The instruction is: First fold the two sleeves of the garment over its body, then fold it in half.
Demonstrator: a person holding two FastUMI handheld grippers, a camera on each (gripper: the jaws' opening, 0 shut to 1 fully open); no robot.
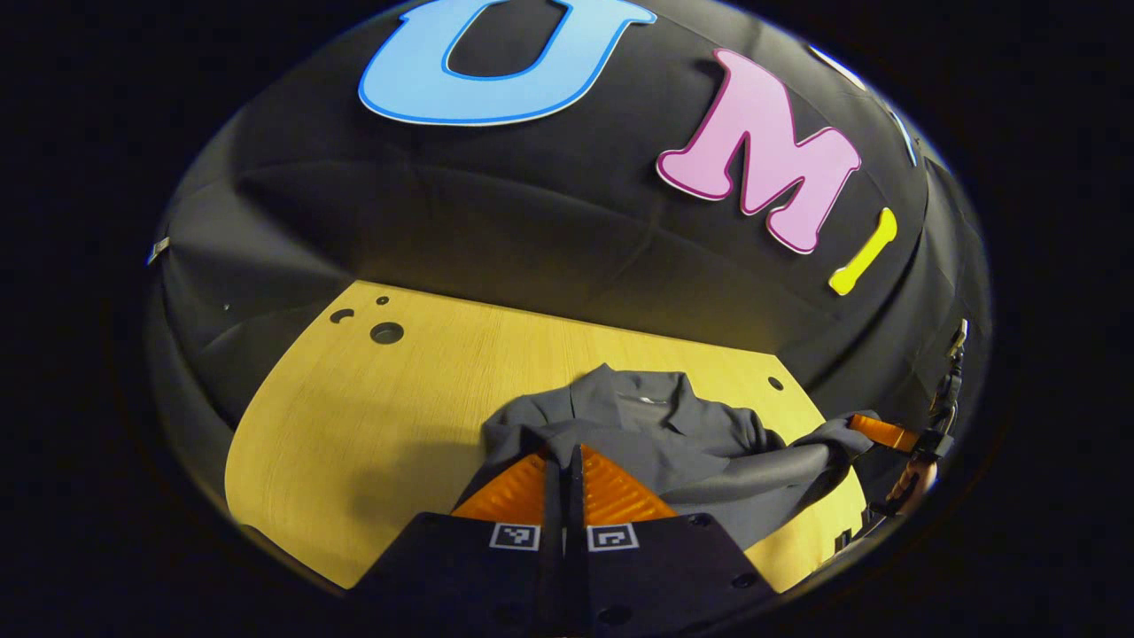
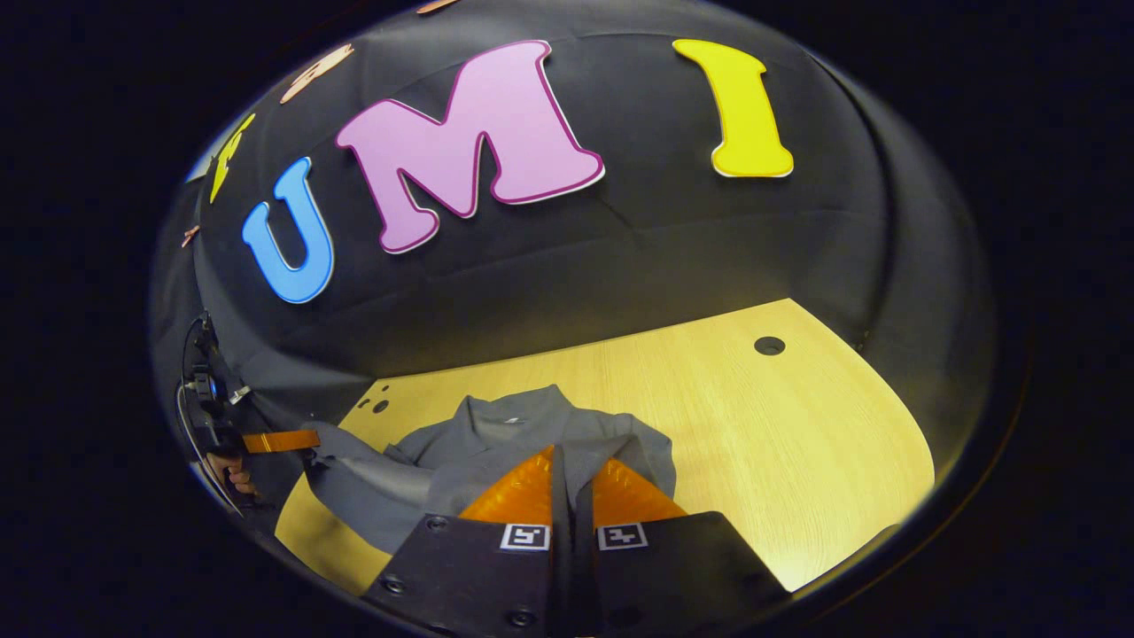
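Black cloth hangs behind one yellow wooden table [image 1: 372,416]. One gray garment [image 1: 647,425] lies on it, just ahead of both grippers. Left gripper [image 1: 563,461] pinches one sleeve tight. Right gripper [image 2: 570,462] pinches the other sleeve tight.

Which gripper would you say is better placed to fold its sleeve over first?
Right, probably: the right gripper has its sleeve lifted taut above the table, ready to swing over.
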